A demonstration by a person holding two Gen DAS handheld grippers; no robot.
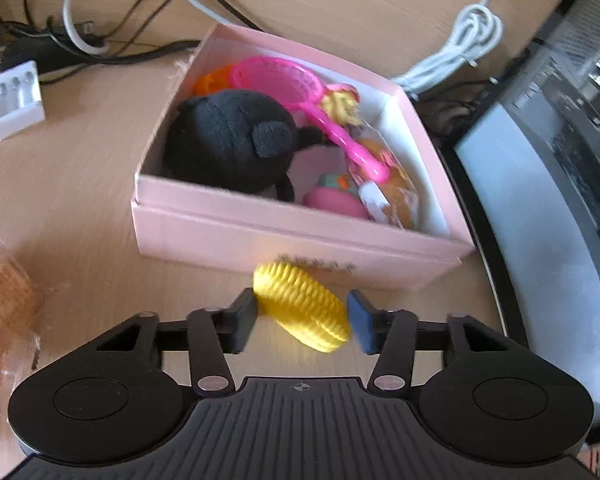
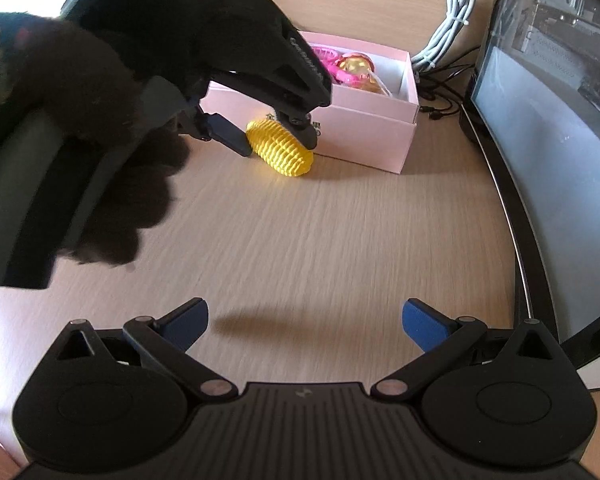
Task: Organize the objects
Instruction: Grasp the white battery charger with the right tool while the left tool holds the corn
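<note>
Mostly done: plush (image 1: pixel 228 140), net (image 1: pixel 276 76), other toys already in box (image 1: pixel 300 236). Corn (image 1: pixel 304 308) left, on table just before box, between left gripper (image 1: pixel 302 318) pads; grip not confirmable. Right gripper (image 2: pixel 306 322) released, empty.

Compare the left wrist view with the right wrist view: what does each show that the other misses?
Left wrist only: the black plush toy and pink toy racket inside the pink box, plus a white charger on the desk. Right wrist only: the right tool, open over bare desk. Both: the yellow corn toy between the left tool pads, in front of the box.
</note>
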